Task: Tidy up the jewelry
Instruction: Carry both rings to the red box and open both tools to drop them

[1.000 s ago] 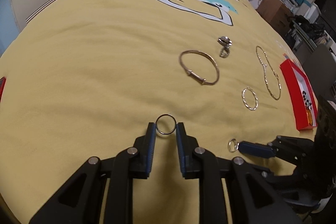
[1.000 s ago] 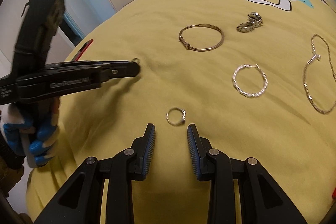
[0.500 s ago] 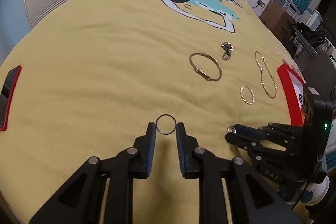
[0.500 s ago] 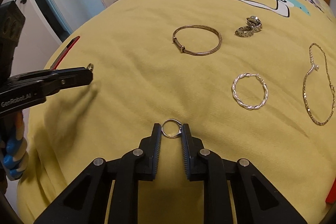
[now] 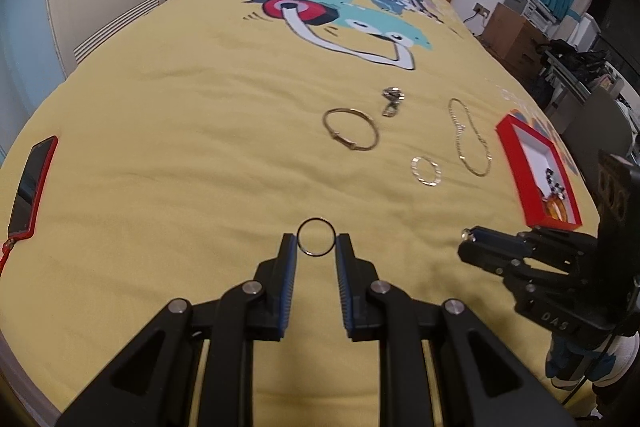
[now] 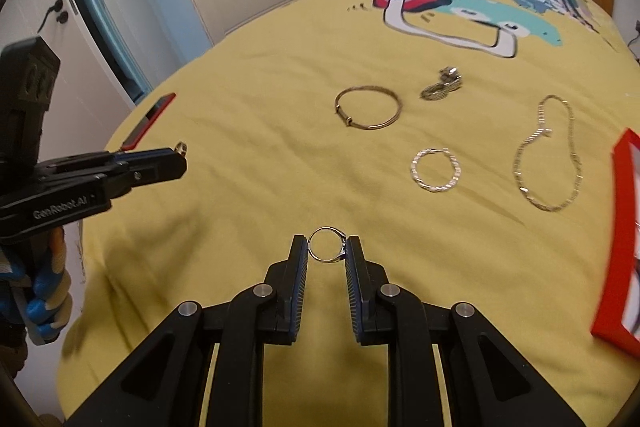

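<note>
My left gripper point(image 5: 316, 242) is shut on a thin dark ring point(image 5: 316, 219), held upright above the yellow bedspread point(image 5: 180, 147). My right gripper point(image 6: 327, 247) is shut on a silver ring point(image 6: 326, 228) with a small setting, also off the cover. Each gripper shows in the other's view: the right gripper point(image 5: 467, 239) at the right, the left gripper point(image 6: 182, 158) at the left with its ring point(image 6: 182, 148) at the tip. A red box point(image 5: 516, 143) holding some pieces lies at the right edge of the bed.
On the bedspread lie a gold bangle point(image 6: 368, 107), a twisted silver bracelet point(image 6: 435, 169), a gold chain point(image 6: 548, 155) and a small silver cluster point(image 6: 442, 87). A phone in a red case point(image 5: 32, 183) rests near the left edge. A gloved hand point(image 6: 40, 291) holds the left gripper.
My right gripper closed on the silver ring that lay on the cover and lifted it. Both grippers rose away from the bed; the left kept its dark ring throughout.
</note>
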Motion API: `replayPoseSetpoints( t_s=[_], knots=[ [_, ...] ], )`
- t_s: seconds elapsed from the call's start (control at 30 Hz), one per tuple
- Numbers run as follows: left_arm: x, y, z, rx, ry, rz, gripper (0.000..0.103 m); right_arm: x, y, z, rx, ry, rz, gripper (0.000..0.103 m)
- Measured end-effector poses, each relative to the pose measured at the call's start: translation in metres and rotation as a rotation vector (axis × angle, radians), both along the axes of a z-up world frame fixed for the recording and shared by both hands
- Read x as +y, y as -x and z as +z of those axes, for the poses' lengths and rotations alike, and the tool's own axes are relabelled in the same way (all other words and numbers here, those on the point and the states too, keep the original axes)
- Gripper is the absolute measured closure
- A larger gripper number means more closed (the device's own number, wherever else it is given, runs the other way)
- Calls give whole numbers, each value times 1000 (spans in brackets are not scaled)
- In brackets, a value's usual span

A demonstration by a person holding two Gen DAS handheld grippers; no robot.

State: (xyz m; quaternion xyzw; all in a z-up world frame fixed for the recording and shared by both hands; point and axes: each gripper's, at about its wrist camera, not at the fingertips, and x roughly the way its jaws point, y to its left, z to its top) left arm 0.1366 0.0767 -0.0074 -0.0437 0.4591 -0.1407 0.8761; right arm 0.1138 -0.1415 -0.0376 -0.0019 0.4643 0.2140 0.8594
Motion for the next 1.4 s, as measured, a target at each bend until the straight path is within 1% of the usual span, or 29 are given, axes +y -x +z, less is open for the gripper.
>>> replayPoseSetpoints(
  t_s=[0.17,0.43,0.73,0.9,1.07,1.23,1.4],
  knots=[
    [-20,19,10,-18,6,-33,85,-28,27,18,-31,-3,-43,84],
    [-68,45,24,-38,14,-106,85,-83,69,31,-61,-9,-140,84],
    [-147,58,32,-42,3,-239,85,-161,106,38,-80,2,-270,84],
    [-197,54,29,-27,-10,-319,85,-205,113,37,-80,14,-331,84],
    [-251,35,28,-20,-24,-389,85,-250,98,41,-87,24,-381,84],
    [-306,4,27,-22,-25,-442,85,-287,59,44,-96,33,-395,84],
    [-362,-35,22,-28,-39,-483,85,-317,17,40,-96,45,-398,84]
  ],
)
